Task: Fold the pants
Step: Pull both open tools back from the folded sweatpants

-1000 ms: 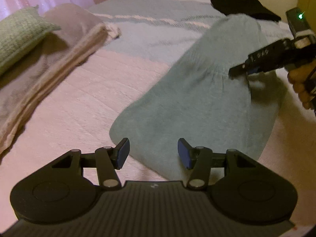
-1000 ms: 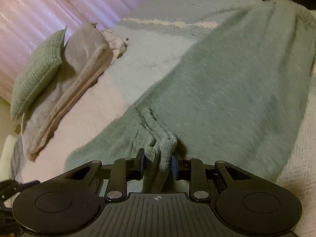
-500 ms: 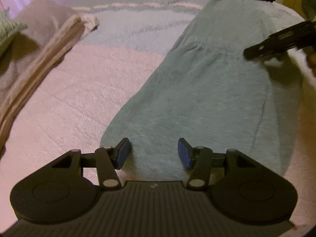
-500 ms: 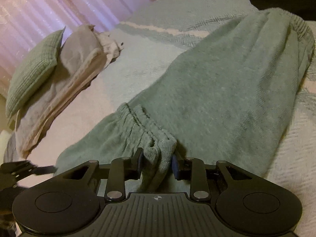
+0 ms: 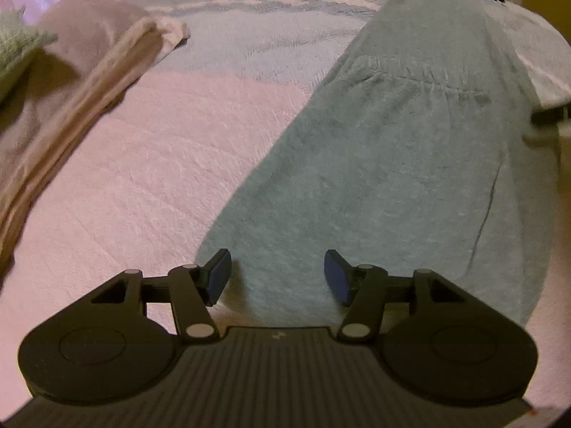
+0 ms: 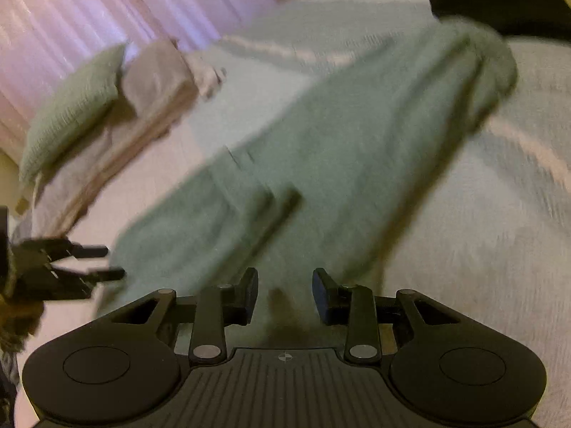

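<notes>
Green fleece pants (image 5: 392, 164) lie flat on the bed, folded lengthwise, stretching from the near edge toward the far right. A gathered cuff seam (image 5: 421, 78) crosses them partway up. My left gripper (image 5: 276, 278) is open, its blue pads hovering just over the near end of the pants with nothing held. In the right wrist view the pants (image 6: 357, 149) appear blurred. My right gripper (image 6: 284, 294) is open above their near edge, holding no cloth. The left gripper (image 6: 107, 260) shows at that view's left edge.
The bed has a pink and pale blue blanket (image 5: 150, 164). A beige folded garment (image 5: 82, 82) and a green pillow (image 6: 71, 107) lie at the left. A black cloth (image 6: 499, 7) sits at the far end. Pink curtains (image 6: 107, 10) hang behind.
My right gripper has opened and let go of the bunched cuff, which now lies flat on the pants. It has drawn back. The left gripper has edged forward over the near end.
</notes>
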A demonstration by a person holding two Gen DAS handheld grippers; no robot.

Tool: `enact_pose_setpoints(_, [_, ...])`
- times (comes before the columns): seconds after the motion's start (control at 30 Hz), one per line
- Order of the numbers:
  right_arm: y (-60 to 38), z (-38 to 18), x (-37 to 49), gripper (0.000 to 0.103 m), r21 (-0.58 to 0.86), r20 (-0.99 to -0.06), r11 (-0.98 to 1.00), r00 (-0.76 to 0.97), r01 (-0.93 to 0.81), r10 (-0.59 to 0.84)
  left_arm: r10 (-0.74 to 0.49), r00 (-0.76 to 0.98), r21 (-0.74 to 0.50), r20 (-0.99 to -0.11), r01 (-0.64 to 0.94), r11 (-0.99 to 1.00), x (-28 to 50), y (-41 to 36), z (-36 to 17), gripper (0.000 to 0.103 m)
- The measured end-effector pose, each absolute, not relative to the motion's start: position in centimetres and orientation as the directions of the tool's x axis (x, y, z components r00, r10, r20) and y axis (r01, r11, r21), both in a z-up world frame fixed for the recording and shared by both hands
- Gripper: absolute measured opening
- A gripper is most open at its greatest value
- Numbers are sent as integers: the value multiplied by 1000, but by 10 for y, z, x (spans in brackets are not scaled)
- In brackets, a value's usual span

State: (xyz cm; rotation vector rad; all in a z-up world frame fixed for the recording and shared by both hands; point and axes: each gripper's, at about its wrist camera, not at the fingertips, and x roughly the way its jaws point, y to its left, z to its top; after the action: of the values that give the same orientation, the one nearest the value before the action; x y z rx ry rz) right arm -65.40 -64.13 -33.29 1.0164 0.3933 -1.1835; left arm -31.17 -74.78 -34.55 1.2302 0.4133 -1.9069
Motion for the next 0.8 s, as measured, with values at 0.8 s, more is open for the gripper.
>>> enact_pose_setpoints(0.8, [-566, -319, -352, 57, -258, -780, 672, 261, 694, -569, -509, -303, 419, -806, 316, -851, -221, -681, -316, 85])
